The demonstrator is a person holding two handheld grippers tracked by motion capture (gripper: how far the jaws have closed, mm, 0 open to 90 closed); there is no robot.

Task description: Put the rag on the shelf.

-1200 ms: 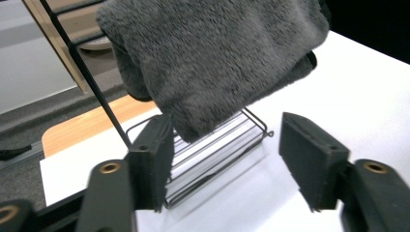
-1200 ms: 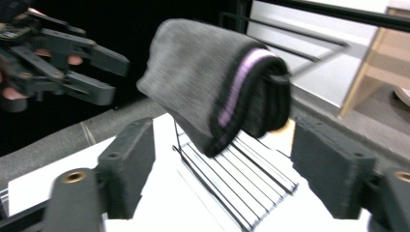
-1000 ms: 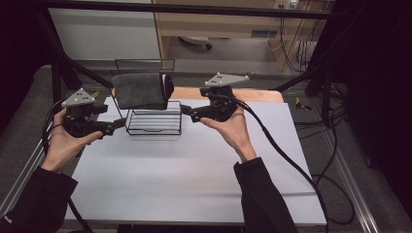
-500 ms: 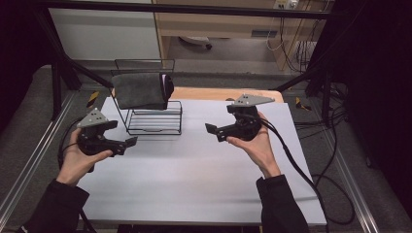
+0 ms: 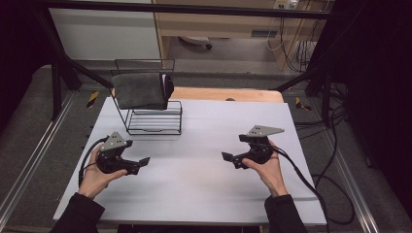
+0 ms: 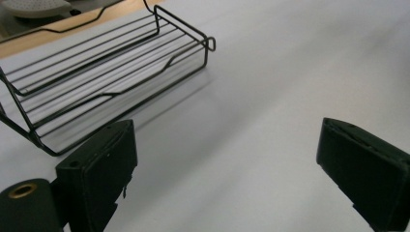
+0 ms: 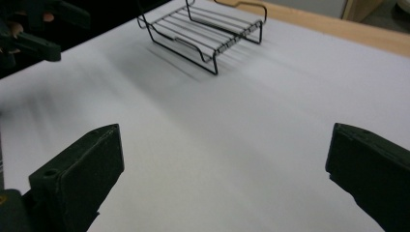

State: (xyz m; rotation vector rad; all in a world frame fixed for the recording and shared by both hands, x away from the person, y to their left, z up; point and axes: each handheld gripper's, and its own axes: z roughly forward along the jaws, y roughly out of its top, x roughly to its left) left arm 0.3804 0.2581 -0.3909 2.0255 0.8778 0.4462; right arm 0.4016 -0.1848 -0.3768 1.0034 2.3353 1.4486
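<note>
Nearest the person, both hands rest low over the white table, each around a gripper. The left gripper has its jaws spread wide with only bare tabletop between them, as the left gripper view confirms. The right gripper is likewise spread and empty, pointing inward across the table toward the other. Neither touches anything but the hand that carries it. Farther off, toward the back left of the table, stands the wire rack, well apart from both grippers. Its low slatted base is bare. The dark grey cloth is draped over the rack's upper rail and hangs down the front, clear of the table. Behind the rack a wooden edge runs along the table's far side.

Judging from this, the cloth seems already hung and the step in hand is to settle the grippers away from it. To do that well, the person should keep the jaws spread so that no pad catches a fold. The left hand, the nearer to the rack, should stay on the open table rather than drift toward the rack's front wires, since a nudge could tip the light frame or pull the cloth askew. The right gripper's cable trails off the table's right side and should stay slack there.
</note>
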